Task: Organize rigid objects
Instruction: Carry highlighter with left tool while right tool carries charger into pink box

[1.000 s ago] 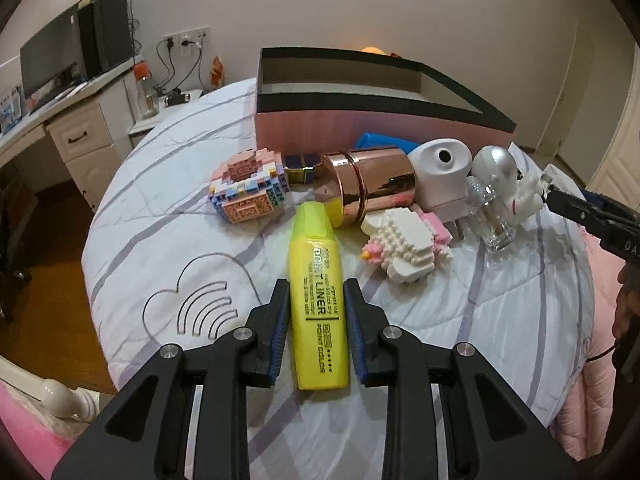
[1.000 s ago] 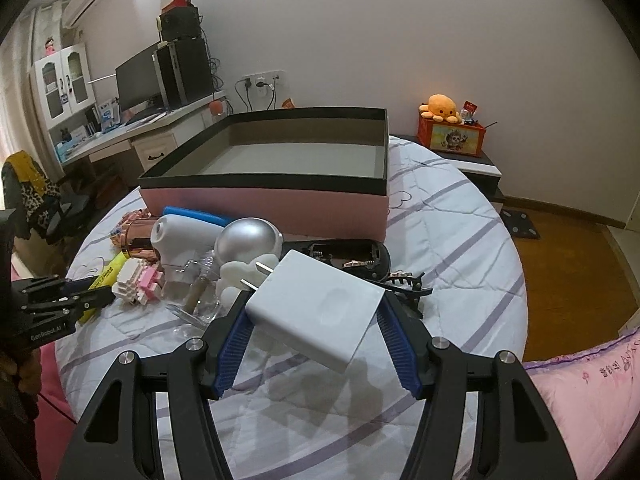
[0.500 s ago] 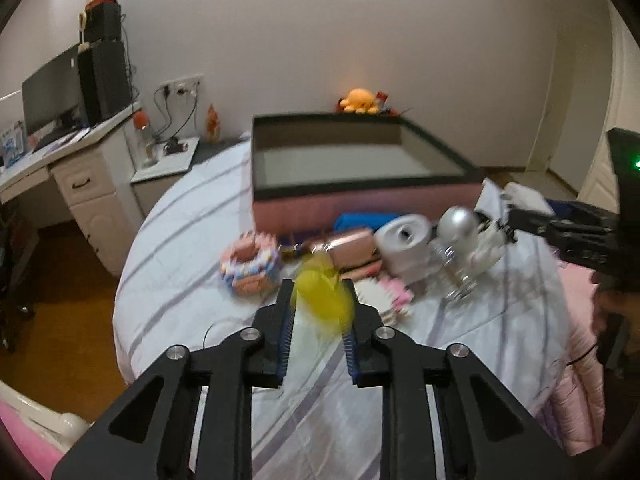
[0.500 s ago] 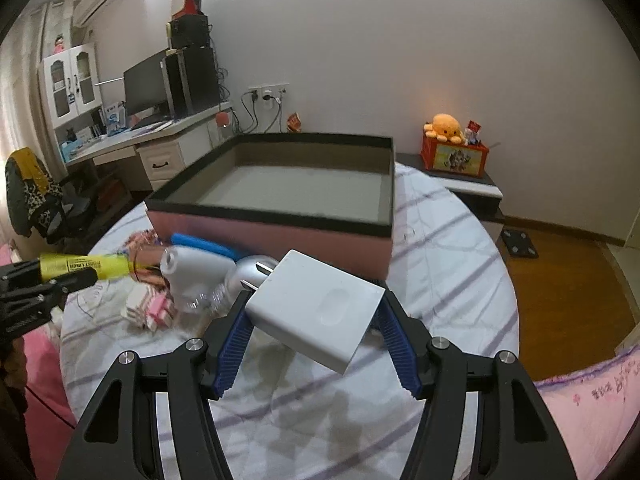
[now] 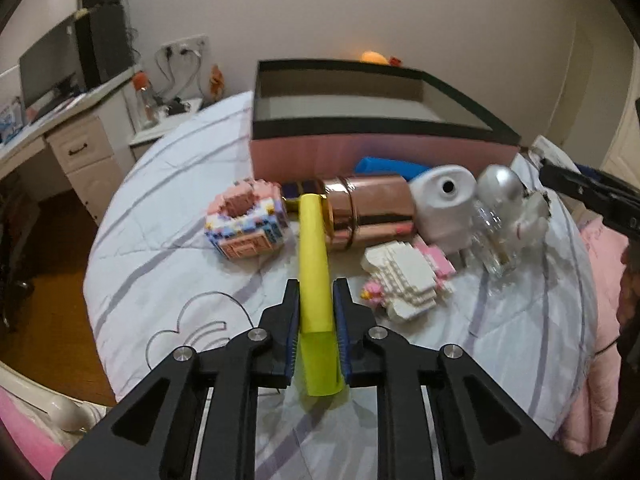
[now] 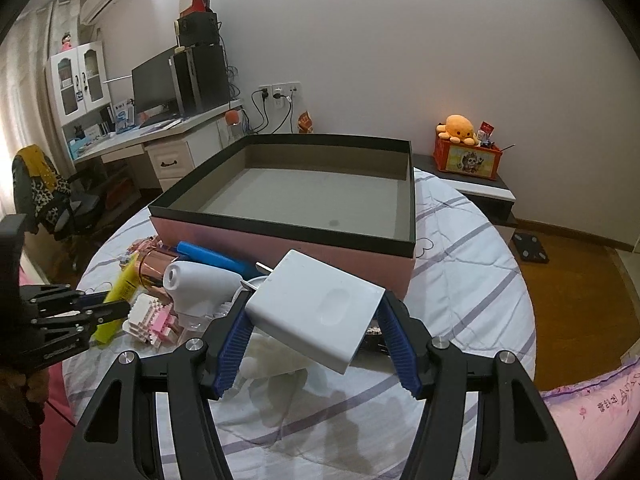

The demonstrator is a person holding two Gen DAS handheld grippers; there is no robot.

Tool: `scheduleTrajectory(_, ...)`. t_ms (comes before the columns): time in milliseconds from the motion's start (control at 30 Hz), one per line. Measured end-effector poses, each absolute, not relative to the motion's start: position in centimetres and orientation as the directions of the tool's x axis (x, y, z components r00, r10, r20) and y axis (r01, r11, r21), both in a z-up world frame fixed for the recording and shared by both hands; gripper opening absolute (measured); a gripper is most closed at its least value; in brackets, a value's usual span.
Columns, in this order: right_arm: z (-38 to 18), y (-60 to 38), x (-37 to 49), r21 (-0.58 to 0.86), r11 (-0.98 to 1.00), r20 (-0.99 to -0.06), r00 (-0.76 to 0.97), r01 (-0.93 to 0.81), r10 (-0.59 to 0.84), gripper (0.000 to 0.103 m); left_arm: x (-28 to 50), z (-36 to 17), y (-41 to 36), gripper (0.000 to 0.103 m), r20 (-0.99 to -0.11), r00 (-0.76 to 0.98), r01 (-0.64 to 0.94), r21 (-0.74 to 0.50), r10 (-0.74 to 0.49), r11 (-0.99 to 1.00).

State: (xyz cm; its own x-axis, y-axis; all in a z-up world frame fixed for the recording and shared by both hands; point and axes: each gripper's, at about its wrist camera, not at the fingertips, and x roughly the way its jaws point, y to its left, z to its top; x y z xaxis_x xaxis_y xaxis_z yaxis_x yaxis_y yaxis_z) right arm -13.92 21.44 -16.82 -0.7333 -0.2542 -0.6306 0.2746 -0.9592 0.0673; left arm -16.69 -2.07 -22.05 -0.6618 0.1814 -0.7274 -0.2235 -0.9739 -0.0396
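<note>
My left gripper is shut on a yellow highlighter, held above the bed and pointing toward the pile; it also shows in the right wrist view. My right gripper is shut on a white plug adapter, tilted, held above the bedspread in front of the pink box with a black rim. The box is open and empty. The left gripper appears at the left in the right wrist view.
On the striped bedspread lie a pastel brick model, a rose-gold cylinder, a white device, a silver astronaut figure, a white-pink brick model and a blue object. A desk stands left.
The left gripper lifted the highlighter off the bed, swung up, and now holds it lower, pointing at the pile. The right gripper raised the adapter higher, closer to the box.
</note>
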Motion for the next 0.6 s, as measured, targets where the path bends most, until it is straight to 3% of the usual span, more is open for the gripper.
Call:
scheduleTrajectory(367,-15.1,20.7,-15.3,0.039,-0.955,-0.609,-0.75,0.296,-0.257,0.064,-17.2,-15.1,-0.7,0.016,-0.605,-0.751,-0.304,-0.039,0.265,-0.952)
scheduleTrajectory(600,-13.8,18.9,-18.9,0.01,-0.944,-0.608,-0.748,0.328,-0.267,0.064,-21.9,-13.4,2.2,0.016,-0.589,-0.749,-0.351,-0.039,0.305,-0.936)
